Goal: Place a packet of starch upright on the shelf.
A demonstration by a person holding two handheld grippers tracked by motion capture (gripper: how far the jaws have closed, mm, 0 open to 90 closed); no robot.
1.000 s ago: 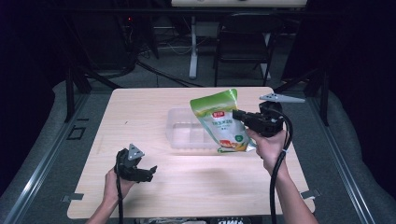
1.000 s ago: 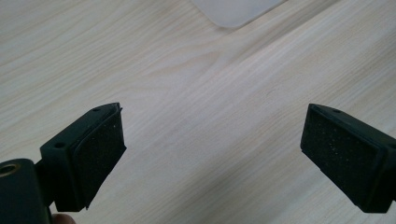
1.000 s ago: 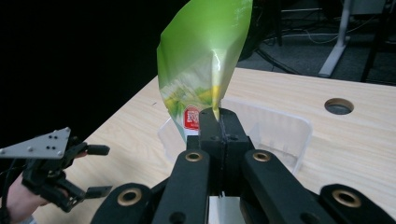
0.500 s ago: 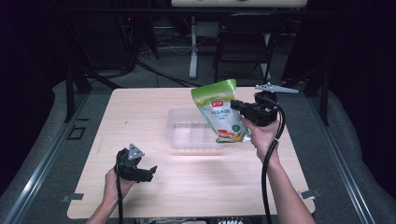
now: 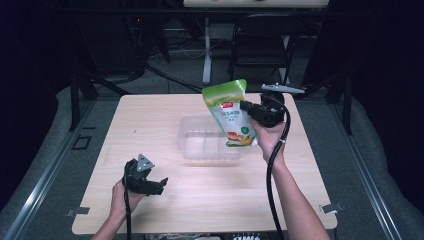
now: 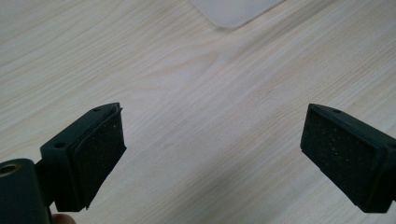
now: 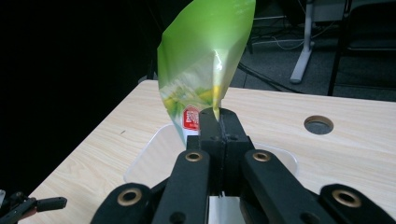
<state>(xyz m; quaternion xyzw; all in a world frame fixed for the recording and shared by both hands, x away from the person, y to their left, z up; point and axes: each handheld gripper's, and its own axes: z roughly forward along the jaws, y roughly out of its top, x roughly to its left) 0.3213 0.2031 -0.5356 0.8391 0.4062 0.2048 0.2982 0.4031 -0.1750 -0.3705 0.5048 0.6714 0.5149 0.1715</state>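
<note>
Right gripper [image 5: 248, 108] clamped on green pouch [image 5: 229, 112], lifted above clear tray [image 5: 200, 145] at worktop centre, not yet placed; left gripper [image 5: 156, 184] apart at 7 o'clock.

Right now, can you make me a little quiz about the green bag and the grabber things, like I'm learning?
1. True or false: the right gripper has its jaws shut on the green bag.
2. What clear thing sits on the table below the bag?
3. The left gripper has its jaws: A) open and holding nothing, B) shut on a spoon.

Key: 1 true. 2 the clear plastic container. 3 A.
</note>
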